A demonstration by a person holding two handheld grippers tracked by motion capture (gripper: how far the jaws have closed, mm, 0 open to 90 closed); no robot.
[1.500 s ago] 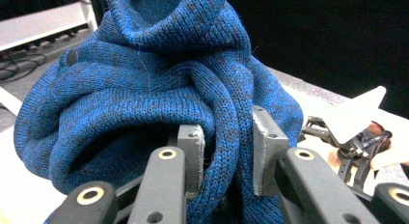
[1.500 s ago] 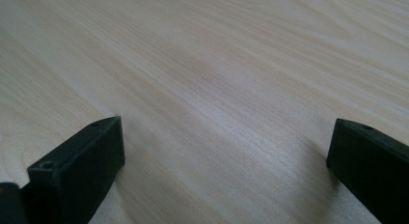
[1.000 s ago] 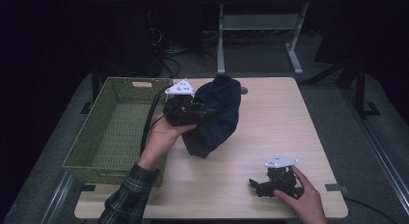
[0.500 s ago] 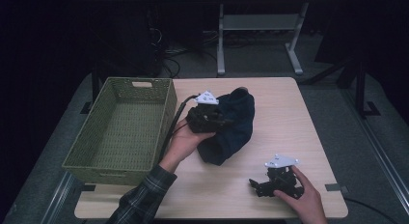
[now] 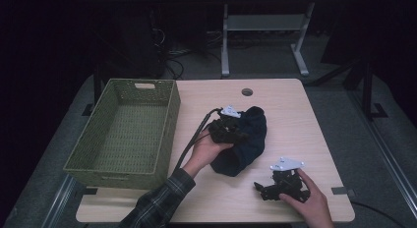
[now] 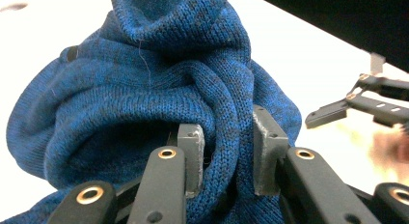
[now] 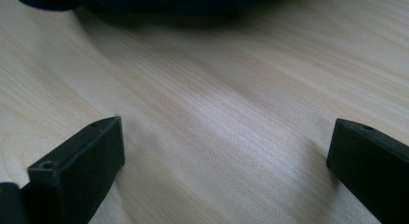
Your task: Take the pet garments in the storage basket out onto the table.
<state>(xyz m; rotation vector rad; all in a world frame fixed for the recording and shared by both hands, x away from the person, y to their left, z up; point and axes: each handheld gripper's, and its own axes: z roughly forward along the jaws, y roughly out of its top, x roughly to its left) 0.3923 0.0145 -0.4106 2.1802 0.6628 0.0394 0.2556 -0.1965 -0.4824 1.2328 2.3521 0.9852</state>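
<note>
1. Since the earlier frames, the left tool [image 5: 239, 133] has carried the sweater [image 5: 246, 144] rightward, away from the basket [image 5: 123, 134], toward mid-bench [image 5: 295, 105].
2. From above, the sweater is a dark heap on the bench, right of the basket and apart from it, with the left hand [image 5: 204, 150] behind the tool.
3. The left gripper view shows what the high view hides: both pads [image 6: 193, 154] clenched on a thick blue knit fold.
4. The right tool [image 5: 263, 188] rests near the bench's front edge; its own view shows its jaws spread wide over bare wood, with the sweater's edge [image 7: 159, 2] beyond.
</note>
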